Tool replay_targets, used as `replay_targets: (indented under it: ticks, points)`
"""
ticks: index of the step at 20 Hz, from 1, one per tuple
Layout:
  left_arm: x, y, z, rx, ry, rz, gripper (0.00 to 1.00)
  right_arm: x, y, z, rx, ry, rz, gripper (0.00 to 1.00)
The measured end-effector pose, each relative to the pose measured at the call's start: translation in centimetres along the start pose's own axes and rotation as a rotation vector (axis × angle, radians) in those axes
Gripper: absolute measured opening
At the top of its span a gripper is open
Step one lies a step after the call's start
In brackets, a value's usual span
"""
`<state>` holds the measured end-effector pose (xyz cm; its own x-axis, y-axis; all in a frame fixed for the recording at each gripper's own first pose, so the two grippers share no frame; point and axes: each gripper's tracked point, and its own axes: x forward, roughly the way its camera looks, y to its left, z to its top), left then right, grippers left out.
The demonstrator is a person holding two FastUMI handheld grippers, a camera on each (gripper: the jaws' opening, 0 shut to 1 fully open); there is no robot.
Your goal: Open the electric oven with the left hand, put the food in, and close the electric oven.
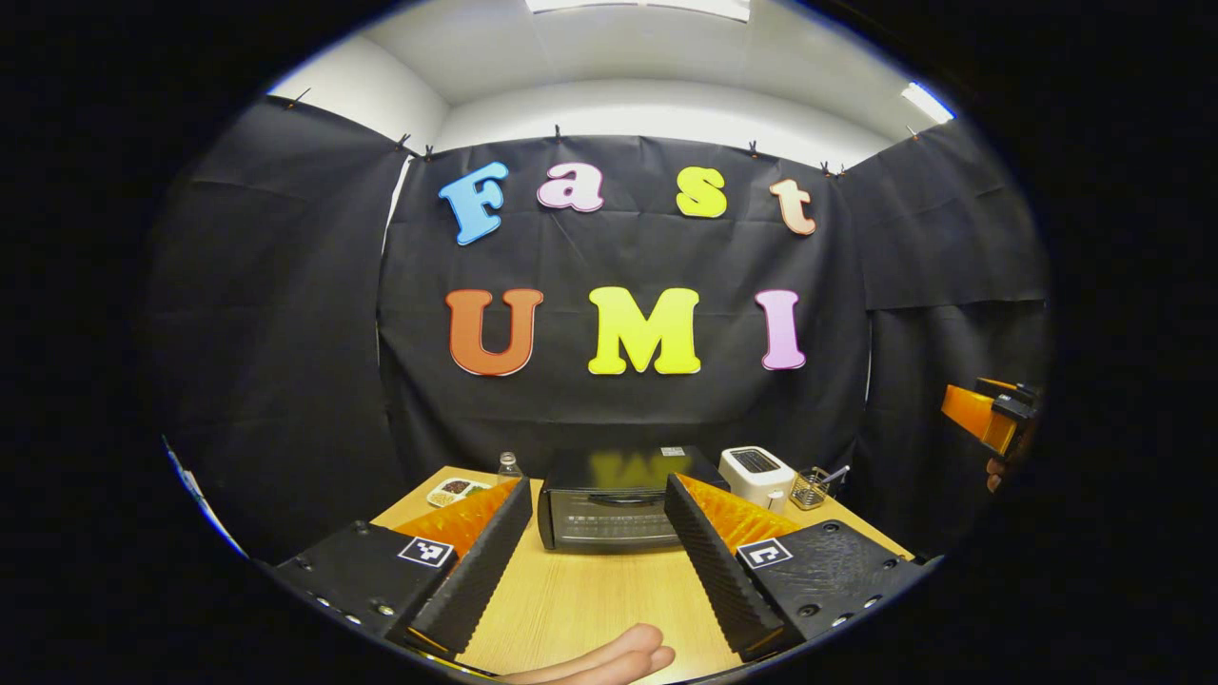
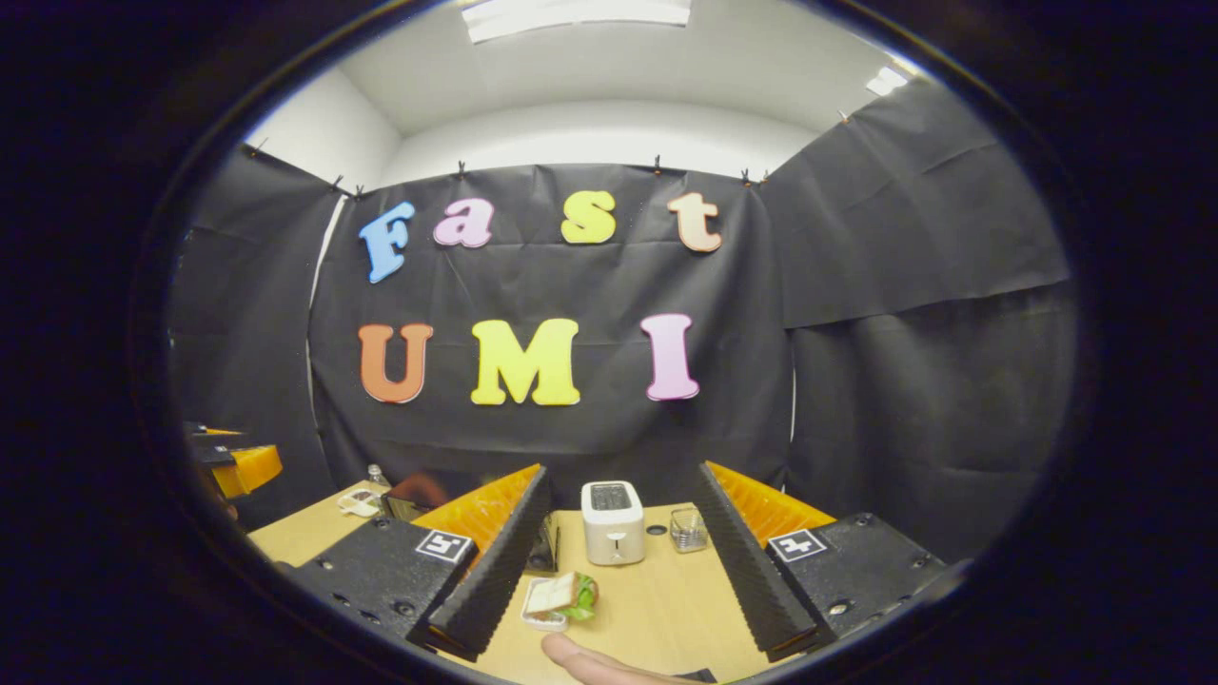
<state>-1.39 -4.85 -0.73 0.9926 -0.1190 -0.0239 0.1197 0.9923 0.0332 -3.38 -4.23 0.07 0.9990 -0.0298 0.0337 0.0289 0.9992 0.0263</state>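
Both grippers hang spread over the table's (image 1: 580, 609) near edge, pinching nothing. One sandwich (image 2: 563, 596) lies just ahead between the right gripper's (image 2: 623, 571) fingers. One closed electric oven (image 1: 609, 499) sits beyond the left gripper (image 1: 595, 547); one toaster (image 2: 612, 521) stands toward the far edge.

Both gripper views are looking level across the pale wooden table (image 1: 590, 599) toward the back wall, sharing the white toaster (image 1: 754, 473) (image 2: 612, 521).

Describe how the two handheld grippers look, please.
The left gripper and right gripper look alike: two long wedge-shaped fingers with ribbed inner faces, each on a flat block bearing a square black-and-white marker tag and small screws.
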Motion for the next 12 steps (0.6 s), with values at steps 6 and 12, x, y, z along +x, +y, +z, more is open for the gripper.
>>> replay_targets:
  ticks: [6, 12]
  points:
    - [1.5, 0.0, 0.7, 0.011, -0.035, -0.004, 0.92, 0.2, -0.9, 0.4, 0.018, -0.030, 0.000, 0.98]
    - [7.0, 0.5, -0.4, 0.009, 0.022, 0.021, 0.92, 2.4, -0.9, 0.5, 0.025, -0.028, 0.044, 0.98]
